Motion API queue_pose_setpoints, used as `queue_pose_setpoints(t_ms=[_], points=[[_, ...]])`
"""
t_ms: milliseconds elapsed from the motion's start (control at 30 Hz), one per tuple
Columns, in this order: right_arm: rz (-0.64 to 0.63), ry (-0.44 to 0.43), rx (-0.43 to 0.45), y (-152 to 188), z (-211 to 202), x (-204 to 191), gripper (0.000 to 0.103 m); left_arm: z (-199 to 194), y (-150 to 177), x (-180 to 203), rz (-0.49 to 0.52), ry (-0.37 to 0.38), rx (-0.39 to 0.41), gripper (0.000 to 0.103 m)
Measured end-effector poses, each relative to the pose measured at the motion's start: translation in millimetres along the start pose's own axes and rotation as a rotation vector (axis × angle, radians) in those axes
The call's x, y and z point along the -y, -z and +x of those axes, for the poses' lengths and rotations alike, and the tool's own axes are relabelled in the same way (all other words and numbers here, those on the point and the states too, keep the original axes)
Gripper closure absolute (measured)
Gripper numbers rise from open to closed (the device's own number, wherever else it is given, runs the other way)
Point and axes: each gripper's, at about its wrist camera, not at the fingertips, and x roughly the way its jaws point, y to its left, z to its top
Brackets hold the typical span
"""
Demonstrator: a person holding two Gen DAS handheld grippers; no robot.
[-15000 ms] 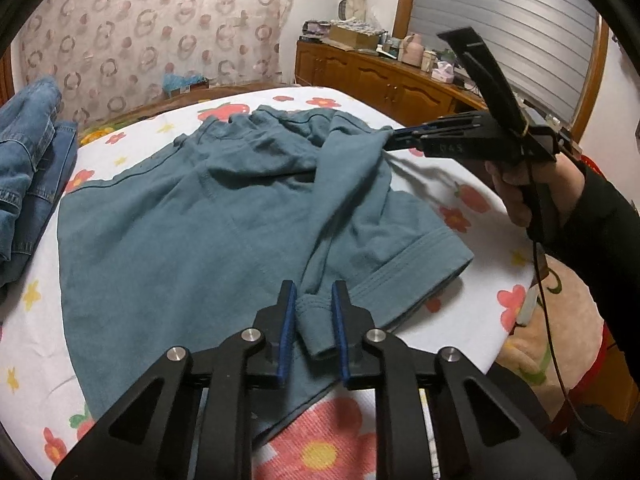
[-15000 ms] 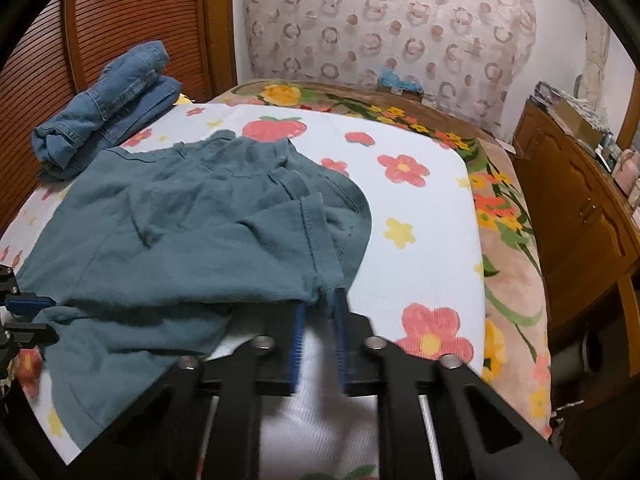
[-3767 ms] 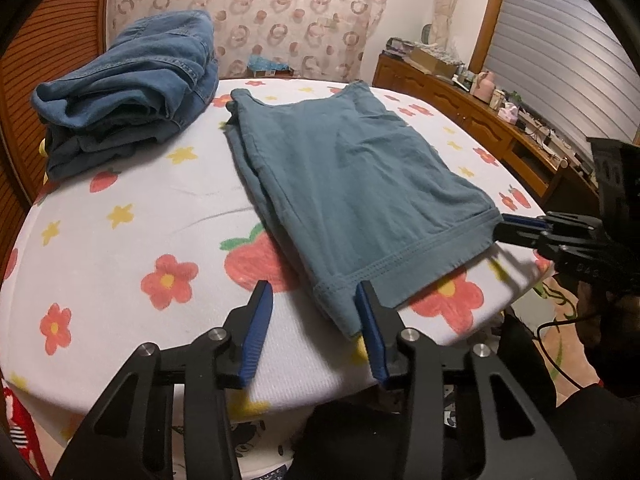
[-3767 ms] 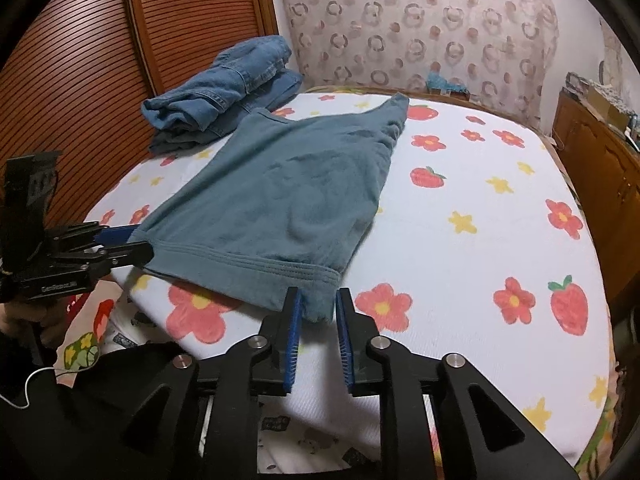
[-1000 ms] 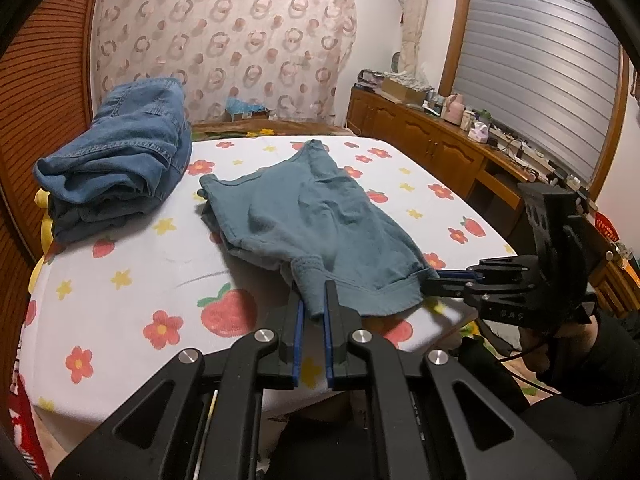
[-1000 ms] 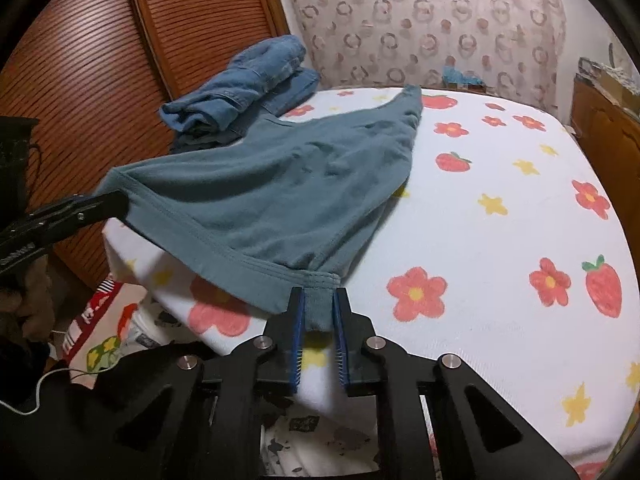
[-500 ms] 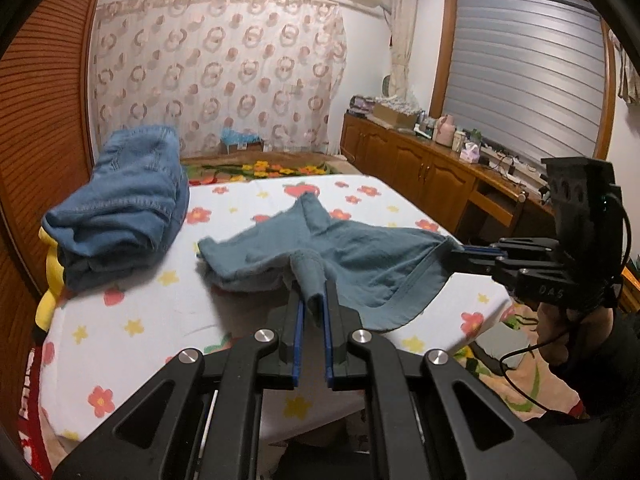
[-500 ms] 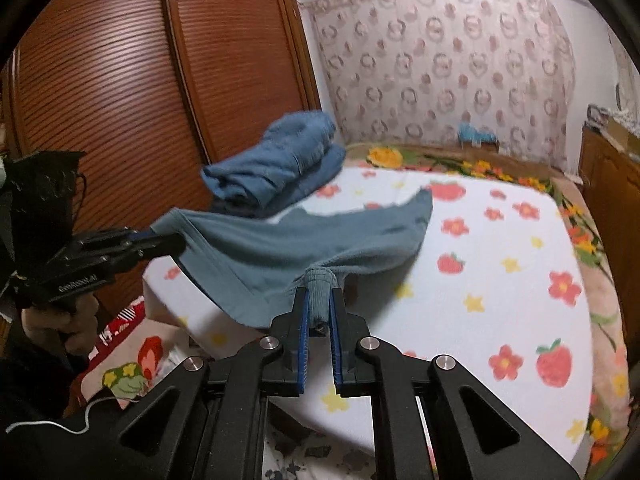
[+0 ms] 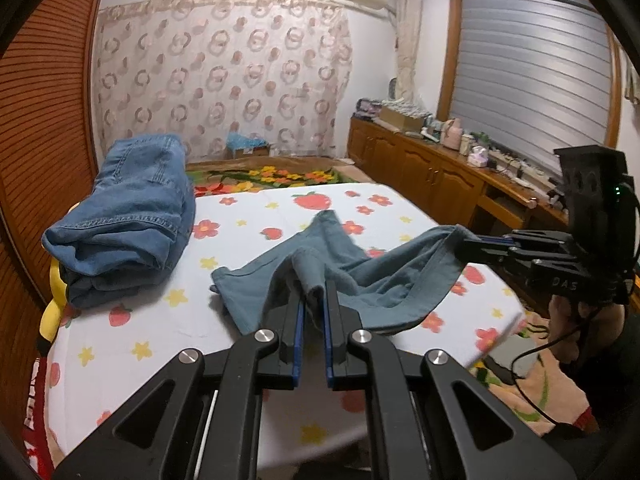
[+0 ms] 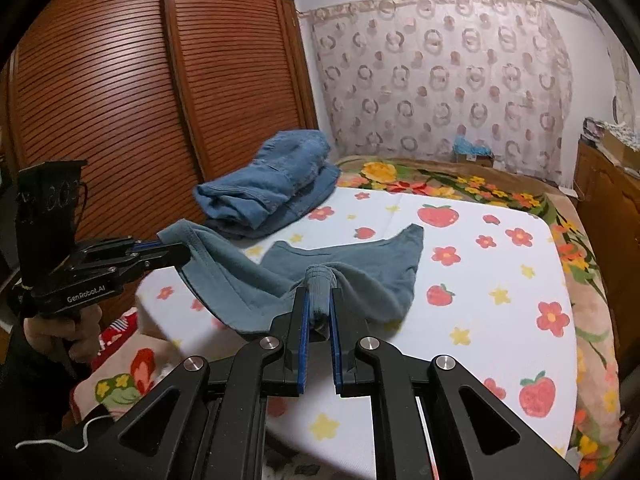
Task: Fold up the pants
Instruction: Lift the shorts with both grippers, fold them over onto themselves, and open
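The teal pants [image 9: 360, 264] hang between my two grippers above the flowered bed sheet [image 9: 132, 344], their far end still resting on the bed. My left gripper [image 9: 312, 304] is shut on one hem corner. My right gripper [image 10: 319, 300] is shut on the other hem corner; it also shows in the left wrist view [image 9: 472, 245] at the right. The left gripper shows in the right wrist view [image 10: 176, 255] at the left, holding its corner. The pants [image 10: 360, 264] sag in the middle.
A folded pile of blue jeans [image 9: 128, 208] lies at the back left of the bed, next to the brown slatted wardrobe [image 10: 120, 80]. A wooden sideboard [image 9: 432, 176] with small items stands along the right wall. A patterned curtain [image 9: 224, 80] hangs behind.
Both grippers have lifted the hem corners higher and carried them toward the far end of the bed. More of the pants is off the sheet.
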Motion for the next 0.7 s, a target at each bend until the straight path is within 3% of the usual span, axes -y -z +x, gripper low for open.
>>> queue_pose_setpoints(t_ms=[400,700], points=[[0.031,0.051,-0.062,-43.3,71.4,16.1,0.094,54.2,-13.5,-36.8,-0.051,-0.056,-0.068,0.094],[0.055,0.076,-0.094,-50.3,109.9,27.0,0.094,86.4,-13.5,-50.0,-0.07,-0.072,-0.121,0.094]])
